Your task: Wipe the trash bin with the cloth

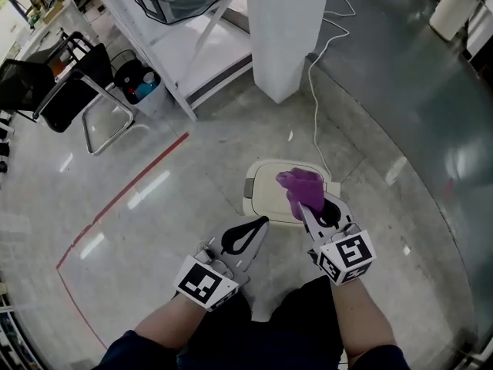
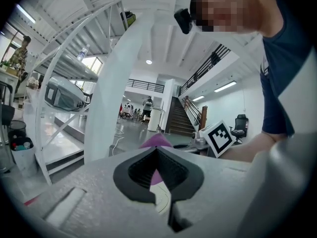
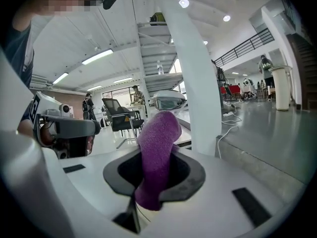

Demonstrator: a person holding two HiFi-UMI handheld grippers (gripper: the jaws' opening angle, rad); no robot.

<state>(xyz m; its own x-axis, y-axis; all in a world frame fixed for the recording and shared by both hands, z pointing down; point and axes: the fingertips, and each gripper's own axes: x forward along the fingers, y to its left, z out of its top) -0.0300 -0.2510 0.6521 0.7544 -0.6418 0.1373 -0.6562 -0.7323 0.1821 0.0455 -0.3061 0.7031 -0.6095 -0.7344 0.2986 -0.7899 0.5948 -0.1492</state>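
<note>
The white trash bin (image 1: 264,188) stands on the floor just ahead of me, seen from above with its lid down. A purple cloth (image 1: 302,189) rests bunched on the lid's right half, and my right gripper (image 1: 303,210) is shut on its near end. In the right gripper view the cloth (image 3: 157,152) sticks up from between the shut jaws of that gripper (image 3: 154,178). My left gripper (image 1: 260,222) is shut with nothing in it, its tips at the bin's near left edge. In the left gripper view the jaws of the left gripper (image 2: 157,155) are together, and the cloth (image 2: 156,142) shows beyond them.
A white pillar (image 1: 289,29) rises behind the bin, and a white cable (image 1: 315,106) runs along the floor from it to the bin's right. A white rack (image 1: 196,48) and black chairs (image 1: 65,91) stand at the far left. A red tape line (image 1: 127,195) crosses the floor.
</note>
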